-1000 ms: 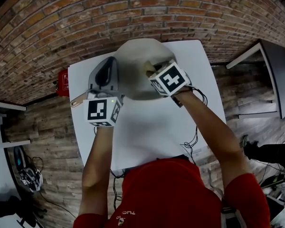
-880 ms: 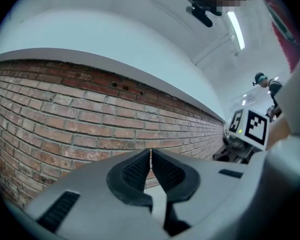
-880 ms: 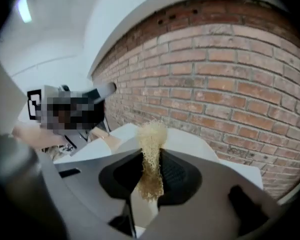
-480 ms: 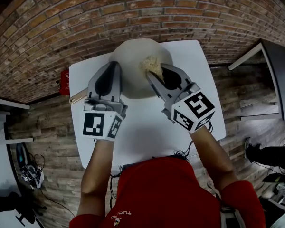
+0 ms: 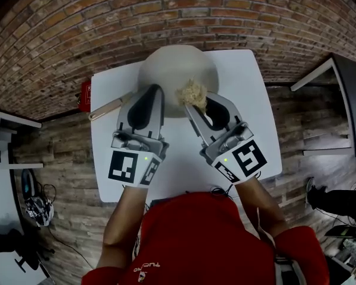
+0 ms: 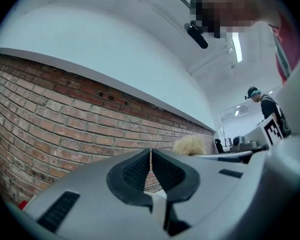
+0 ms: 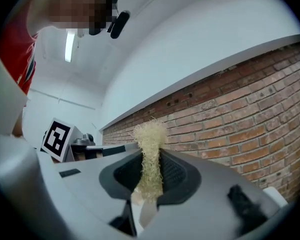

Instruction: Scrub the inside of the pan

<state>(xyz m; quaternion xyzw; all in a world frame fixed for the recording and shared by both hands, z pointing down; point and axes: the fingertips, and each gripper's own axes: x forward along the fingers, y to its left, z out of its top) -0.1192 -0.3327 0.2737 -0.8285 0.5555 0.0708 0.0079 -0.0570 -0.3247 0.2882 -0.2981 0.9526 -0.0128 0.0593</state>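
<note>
The cream round pan [image 5: 177,70] sits at the far edge of the white table [image 5: 184,153], its wooden handle [image 5: 110,107] pointing left. My right gripper [image 5: 195,101] [image 7: 150,166] is shut on a tuft of straw-coloured scrubber [image 5: 192,92] [image 7: 150,149], held over the pan's near rim. My left gripper [image 5: 150,91] [image 6: 150,157] is shut with nothing between its pads, just right of the handle. Both gripper views tilt up at the brick wall and ceiling, so the pan is hidden in them. The scrubber [image 6: 190,145] shows to the right in the left gripper view.
A brick wall [image 5: 166,16] stands right behind the table. A red box [image 5: 85,94] hangs off the table's left edge. Another table [image 5: 338,82] stands at the right and white furniture [image 5: 3,141] at the left. Cables lie on the wooden floor.
Both grippers have drawn back toward me and tilted upward. The right one has come out of the pan with the scrubber still in it.
</note>
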